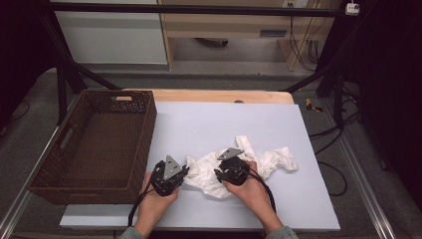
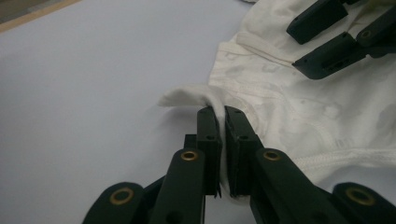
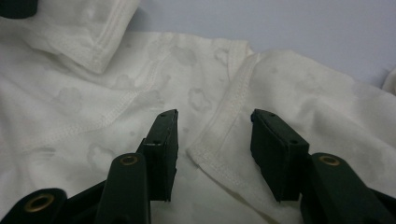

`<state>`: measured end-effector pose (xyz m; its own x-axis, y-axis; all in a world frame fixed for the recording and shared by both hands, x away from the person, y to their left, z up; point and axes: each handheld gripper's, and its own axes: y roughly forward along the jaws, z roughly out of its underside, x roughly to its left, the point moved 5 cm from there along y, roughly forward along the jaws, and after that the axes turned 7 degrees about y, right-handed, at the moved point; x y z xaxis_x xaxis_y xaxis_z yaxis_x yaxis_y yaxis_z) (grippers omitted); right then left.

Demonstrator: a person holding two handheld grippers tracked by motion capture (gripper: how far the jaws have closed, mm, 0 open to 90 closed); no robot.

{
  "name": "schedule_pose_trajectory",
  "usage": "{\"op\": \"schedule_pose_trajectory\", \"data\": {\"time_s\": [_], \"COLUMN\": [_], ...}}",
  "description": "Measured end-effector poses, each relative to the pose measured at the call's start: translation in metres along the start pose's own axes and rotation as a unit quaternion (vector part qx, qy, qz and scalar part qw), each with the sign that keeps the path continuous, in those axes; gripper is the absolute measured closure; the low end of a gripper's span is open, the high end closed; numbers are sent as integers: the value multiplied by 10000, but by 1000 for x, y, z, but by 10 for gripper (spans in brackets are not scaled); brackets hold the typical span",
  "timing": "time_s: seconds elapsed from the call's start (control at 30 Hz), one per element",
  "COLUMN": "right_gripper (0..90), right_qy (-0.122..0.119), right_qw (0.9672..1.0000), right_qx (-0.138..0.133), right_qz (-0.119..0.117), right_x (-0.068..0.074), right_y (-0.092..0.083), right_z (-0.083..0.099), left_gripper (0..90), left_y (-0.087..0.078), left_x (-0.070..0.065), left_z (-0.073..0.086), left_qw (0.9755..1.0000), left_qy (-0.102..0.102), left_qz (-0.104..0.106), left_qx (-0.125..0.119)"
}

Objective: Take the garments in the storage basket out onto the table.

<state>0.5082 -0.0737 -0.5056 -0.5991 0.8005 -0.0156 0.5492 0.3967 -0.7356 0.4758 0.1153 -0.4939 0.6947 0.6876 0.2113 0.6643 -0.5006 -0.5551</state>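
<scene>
We see the white garment (image 1: 234,167) crumpled on the pale blue table top (image 1: 209,119), right of the wicker basket (image 1: 99,144). Our left gripper (image 2: 222,116) is clenched on a fold at the garment's edge. Our right gripper (image 3: 212,135) stands released over a stitched hem between its 2 jaws, pads clear. The right gripper view reveals faint cloud prints; the high view shows both hands.
</scene>
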Motion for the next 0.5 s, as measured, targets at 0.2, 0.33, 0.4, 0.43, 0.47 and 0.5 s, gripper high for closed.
{"op": "schedule_pose_trajectory", "data": {"time_s": [0.2, 0.33, 0.4, 0.43, 0.47, 0.5], "right_gripper": [626, 788, 832, 840, 845, 848], "right_qy": [-15, -117, -79, 11, 48, 99], "right_qw": [10000, 9999, 9999, 10000, 10000, 9999], "right_qx": [20, 29, 47, 57, 54, 3], "right_qz": [73, 48, 76, 34, 41, 40], "right_x": [-2, 1, -2, -4, -5, -6], "right_y": [2, 3, 2, 2, 1, -1], "right_z": [3, 3, 3, 3, 3, 3], "left_gripper": [854, 854, 854, 854, 854, 854], "left_y": [-1, -2, -2, -2, -2, -1], "left_x": [0, 0, -1, -1, -1, -1], "left_z": [0, -1, -1, -1, 0, 0], "left_qw": [10000, 10000, 10000, 10000, 10000, 10000], "left_qy": [-11, -1, 5, 14, 17, 18], "left_qz": [-8, -5, -2, 0, -1, 3], "left_qx": [-22, -24, -22, -19, -14, -11]}}
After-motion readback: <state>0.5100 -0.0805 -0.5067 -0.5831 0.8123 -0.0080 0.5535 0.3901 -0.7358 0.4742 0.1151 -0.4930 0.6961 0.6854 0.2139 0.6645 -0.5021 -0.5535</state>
